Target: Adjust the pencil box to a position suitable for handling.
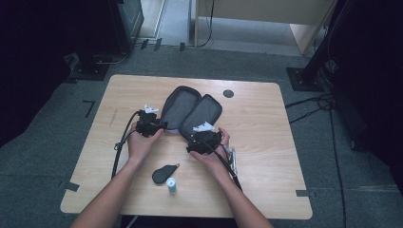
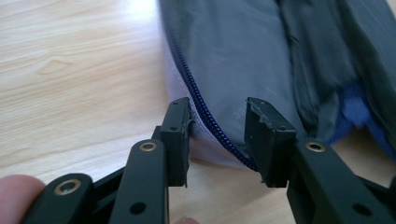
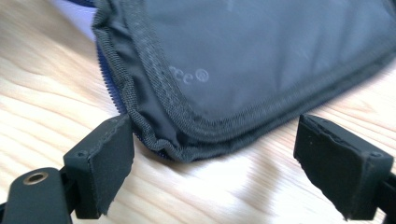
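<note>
A dark grey zip case lies opened flat in two halves on the wooden table. My left gripper sits at the near edge of the left half. In the left gripper view the jaws straddle the blue zip rim of the case, standing apart without pinching it. My right gripper is at the near corner of the right half. In the right gripper view the jaws stand wide open on either side of the case's rounded corner, with the pads clear of the fabric.
A black oval pouch and a small white-and-green bottle lie near the front edge between the person's forearms. A small metal item rests beside the right hand. A round dark cap sits in the tabletop behind the case.
</note>
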Demonstrator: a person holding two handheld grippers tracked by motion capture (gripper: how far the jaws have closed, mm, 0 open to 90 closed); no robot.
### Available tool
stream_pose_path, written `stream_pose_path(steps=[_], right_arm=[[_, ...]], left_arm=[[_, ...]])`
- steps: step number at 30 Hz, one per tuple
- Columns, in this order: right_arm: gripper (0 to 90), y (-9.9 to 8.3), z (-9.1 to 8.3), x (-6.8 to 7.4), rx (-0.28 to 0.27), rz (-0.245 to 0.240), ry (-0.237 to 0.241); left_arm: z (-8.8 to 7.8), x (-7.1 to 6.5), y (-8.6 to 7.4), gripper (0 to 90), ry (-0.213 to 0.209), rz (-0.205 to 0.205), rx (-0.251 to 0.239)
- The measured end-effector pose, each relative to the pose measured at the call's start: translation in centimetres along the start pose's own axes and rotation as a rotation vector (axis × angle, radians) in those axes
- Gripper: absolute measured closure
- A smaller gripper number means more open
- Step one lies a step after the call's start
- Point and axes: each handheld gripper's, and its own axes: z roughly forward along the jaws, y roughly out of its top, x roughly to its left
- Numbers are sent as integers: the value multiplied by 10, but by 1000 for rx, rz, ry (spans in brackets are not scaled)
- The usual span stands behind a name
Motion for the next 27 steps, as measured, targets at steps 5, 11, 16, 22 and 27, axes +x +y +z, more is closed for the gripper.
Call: stream_pose_path(steps=[5, 11, 16, 22, 27], right_arm=[[134, -1, -2, -15, 4, 36, -26], [142, -1, -4, -29, -6, 91, -78], [159, 1, -5, -43, -16, 120, -129], [222, 5, -6, -67, -30, 172, -202], [275, 6, -17, -78, -62, 241, -179]], left_arm=[[-4, -12, -3, 599, -39, 30, 10], [-9, -26, -4, 596, -103, 73, 19], [-8, -32, -4, 559, -200, 147, -2], [-13, -29, -5, 412, -226, 179, -53], [-16, -16, -10, 371, -191, 147, -69]])
